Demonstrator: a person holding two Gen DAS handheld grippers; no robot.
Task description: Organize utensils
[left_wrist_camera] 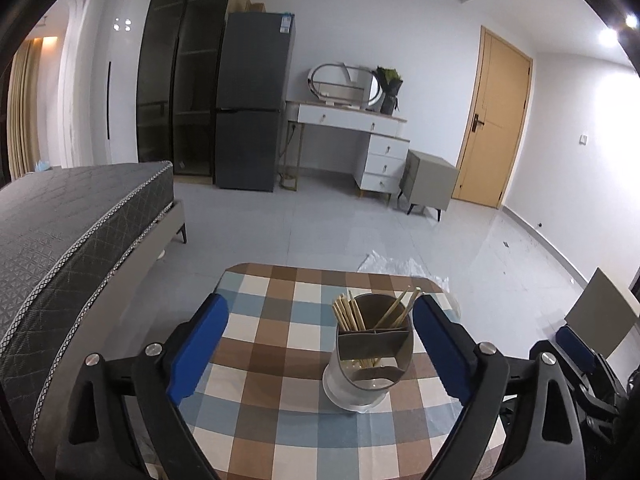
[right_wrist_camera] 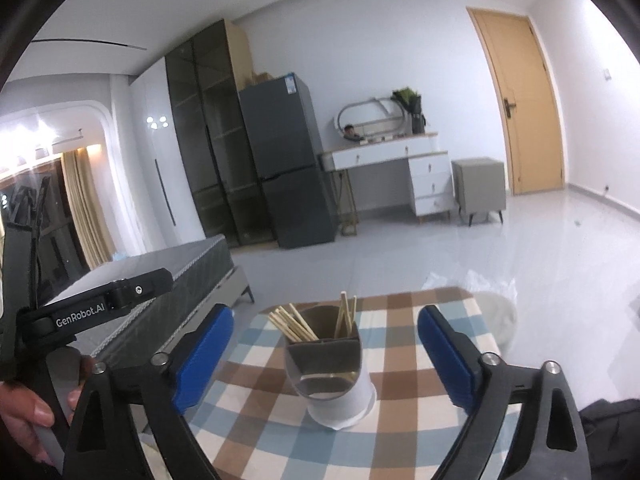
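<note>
A grey plastic utensil holder with inner dividers on a clear round base stands upright on the brown, blue and white checked tablecloth, toward the far right corner of the surface, so its compartments face up to take things dropped in. Pale wooden chopsticks lean in two of its rear compartments, fanned out because the wells are wider than the bundles. The left gripper and the right gripper both have their blue pads spread wide with nothing between them, aimed at the holder from the near side; sorting looks largely done.
</note>
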